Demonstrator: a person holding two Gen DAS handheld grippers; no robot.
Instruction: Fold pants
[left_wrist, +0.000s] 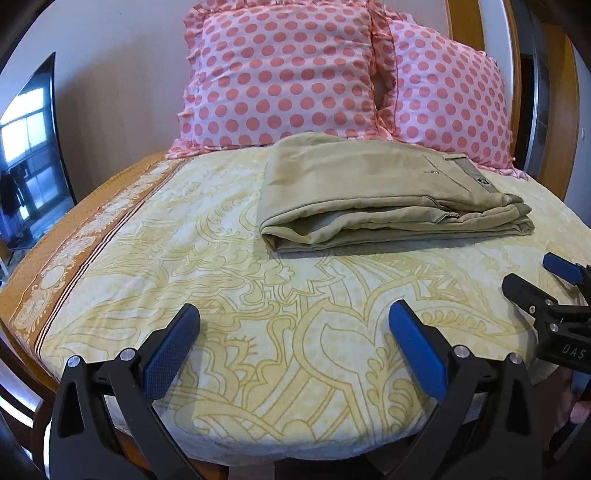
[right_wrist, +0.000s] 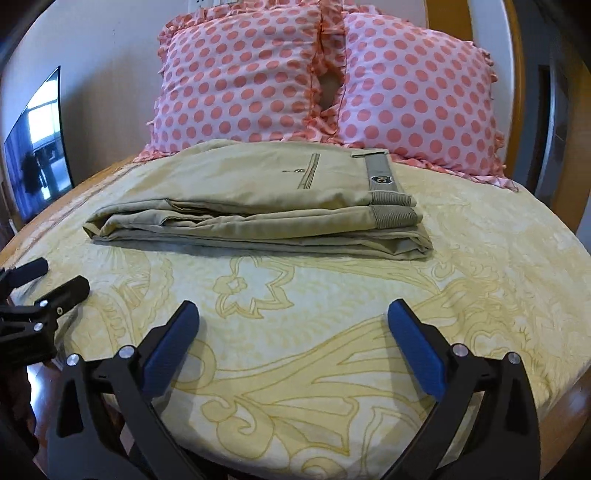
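Observation:
Khaki pants (left_wrist: 376, 192) lie folded in a flat stack on the bed, waistband to the right, just in front of the pillows; they also show in the right wrist view (right_wrist: 258, 206). My left gripper (left_wrist: 295, 314) is open and empty, above the sheet well short of the pants. My right gripper (right_wrist: 293, 312) is open and empty, also short of the pants. The right gripper shows at the right edge of the left wrist view (left_wrist: 543, 273). The left gripper shows at the left edge of the right wrist view (right_wrist: 55, 277).
The bed has a yellow patterned sheet (left_wrist: 240, 295) with an orange border at the left. Two pink polka-dot pillows (left_wrist: 280, 77) (right_wrist: 413, 92) stand against the wooden headboard. A television (right_wrist: 37, 147) hangs on the left wall.

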